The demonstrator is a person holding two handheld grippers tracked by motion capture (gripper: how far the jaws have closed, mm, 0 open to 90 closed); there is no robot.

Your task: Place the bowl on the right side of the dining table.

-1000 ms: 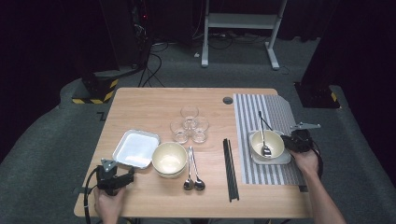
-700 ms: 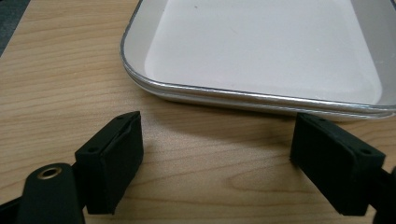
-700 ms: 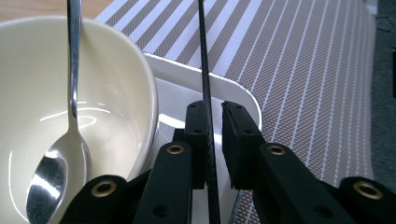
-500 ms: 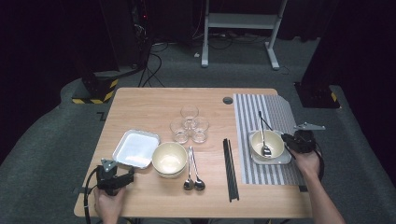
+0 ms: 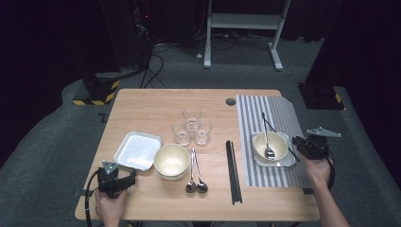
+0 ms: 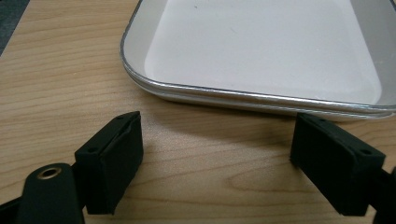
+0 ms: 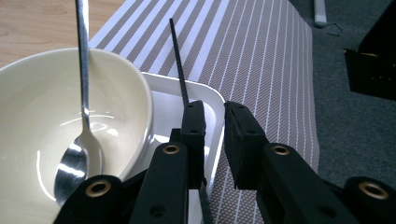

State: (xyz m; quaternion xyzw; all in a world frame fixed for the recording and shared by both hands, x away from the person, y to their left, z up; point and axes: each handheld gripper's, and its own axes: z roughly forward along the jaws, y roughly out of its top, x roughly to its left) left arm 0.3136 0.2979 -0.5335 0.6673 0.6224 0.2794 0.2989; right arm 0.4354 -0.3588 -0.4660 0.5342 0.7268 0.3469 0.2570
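Right gripper (image 5: 297, 142) sits at the right edge of the wooden table (image 5: 142, 104), its jaws released and having just opened a little to a narrow gap with nothing clamped between the pads. Left gripper (image 5: 133, 176) rests on the table near the front left corner, jaws spread wide and empty, pointing at the white tray (image 6: 261, 46) just ahead of them.

A striped mat (image 5: 279, 109) covers the table's right side. On it lies a white square plate (image 7: 205, 100) carrying a cream bowl (image 7: 116, 88), and a spoon (image 7: 77, 158) leans inside that bowl. The black chopstick (image 7: 176, 56) lies slanted over the plate's rim beside the bowl and runs down along the right gripper's left jaw, outside the gap; whether it touches the jaw I cannot tell.

Mid-table stand a second cream bowl (image 5: 171, 160) next to the tray, three glasses (image 5: 192, 125) clustered behind it, a pair of chopsticks (image 5: 232, 170) and two spoons (image 5: 195, 175) side by side
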